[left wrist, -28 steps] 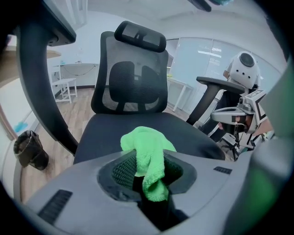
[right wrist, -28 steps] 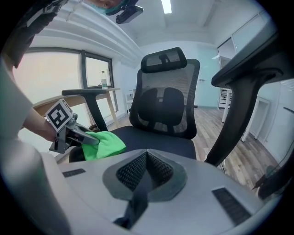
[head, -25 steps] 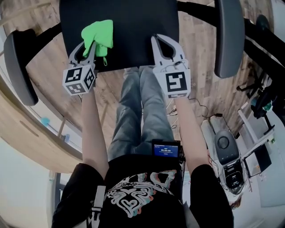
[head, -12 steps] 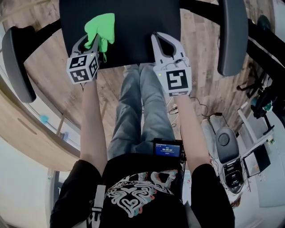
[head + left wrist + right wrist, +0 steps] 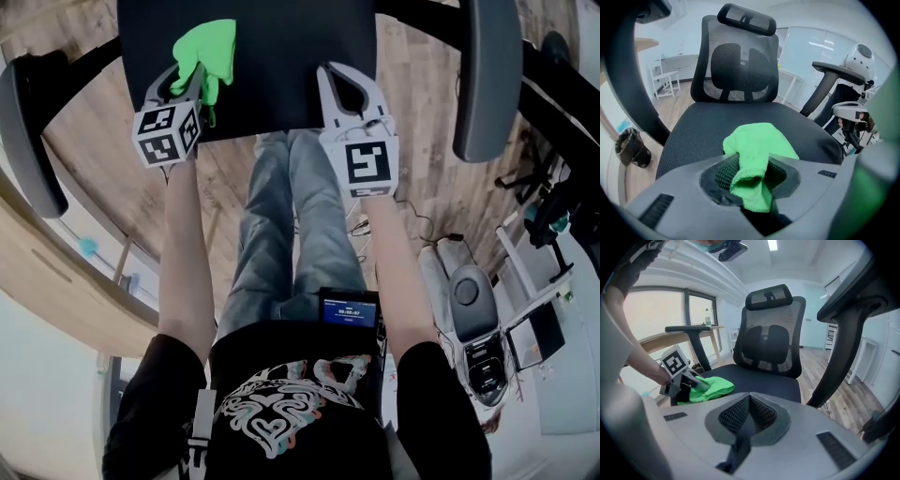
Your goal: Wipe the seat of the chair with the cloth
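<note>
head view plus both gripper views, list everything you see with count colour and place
office chair: 1, black, mesh back and headrest
armrests: 2, dark grey, either side of the seat
cloth: 1, bright green, front left of the seat
floor: wood planks, under the chair
screen device: 1, black, lit blue display, at the person's waist
left gripper: 1, grey, jaws shut on the cloth
right gripper: 1, grey, jaws together, empty, over the seat's front edge
legs: 2, blue-grey jeans, below the seat edge

No legible text anywhere.
L cube (image 5: 167,134) & R cube (image 5: 367,164): b/w square codes only, no letters. Waist screen (image 5: 348,310): digits too small to read. Shirt print (image 5: 305,394): graphic, no words made out.
</note>
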{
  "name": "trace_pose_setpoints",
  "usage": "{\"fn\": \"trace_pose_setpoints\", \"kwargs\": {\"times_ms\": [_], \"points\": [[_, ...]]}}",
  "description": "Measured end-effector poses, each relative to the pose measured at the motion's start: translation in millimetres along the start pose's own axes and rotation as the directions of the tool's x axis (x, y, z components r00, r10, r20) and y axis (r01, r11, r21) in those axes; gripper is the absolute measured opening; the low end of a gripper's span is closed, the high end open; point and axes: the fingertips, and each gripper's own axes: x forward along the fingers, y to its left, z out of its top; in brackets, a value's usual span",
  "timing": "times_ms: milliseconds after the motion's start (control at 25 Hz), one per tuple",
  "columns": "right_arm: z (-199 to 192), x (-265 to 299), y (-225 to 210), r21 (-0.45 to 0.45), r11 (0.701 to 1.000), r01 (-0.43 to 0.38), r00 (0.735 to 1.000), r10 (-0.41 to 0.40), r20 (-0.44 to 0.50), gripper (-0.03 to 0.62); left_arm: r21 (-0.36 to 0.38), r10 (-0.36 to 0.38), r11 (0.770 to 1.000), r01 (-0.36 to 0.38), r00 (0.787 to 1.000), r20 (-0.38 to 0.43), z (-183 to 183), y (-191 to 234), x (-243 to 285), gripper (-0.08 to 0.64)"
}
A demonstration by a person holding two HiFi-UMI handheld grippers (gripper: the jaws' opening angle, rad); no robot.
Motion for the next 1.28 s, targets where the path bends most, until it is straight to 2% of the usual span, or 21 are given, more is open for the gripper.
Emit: {"fn": "trace_pose_setpoints", "kwargs": {"times_ms": [360,520,800,1000,1280], "points": [[16,7,-14,0.009,0.999,0.037,0.999,-0.037,0.028,0.0,-0.008,0.004,1.0,-0.004,1.0,-0.008,-5,4,-3,0.113],[21,13,-18,0.018,0.999,0.036,0.995,-0.038,0.089,0.0,-0.01,0.011,1.0,-0.011,1.0,-0.01,-6,3,-2,0.112],[12,14,-12,-0.004,0.999,0.035,0.998,-0.035,0.044,0.0,0.022,0.021,1.0,-0.02,0.999,-0.037,-9,2,2,0.112],[13,13,-16,-0.026,0.999,0.038,0.997,-0.036,0.071,0.0,0.043,0.012,0.999,-0.01,0.999,-0.048,-4,-3,5,0.112],[10,12,-20,-0.035,0.999,0.042,0.997,-0.039,0.063,0.0,0.072,0.0,0.997,0.004,0.998,-0.058,-3,-7,9,0.112]]}}
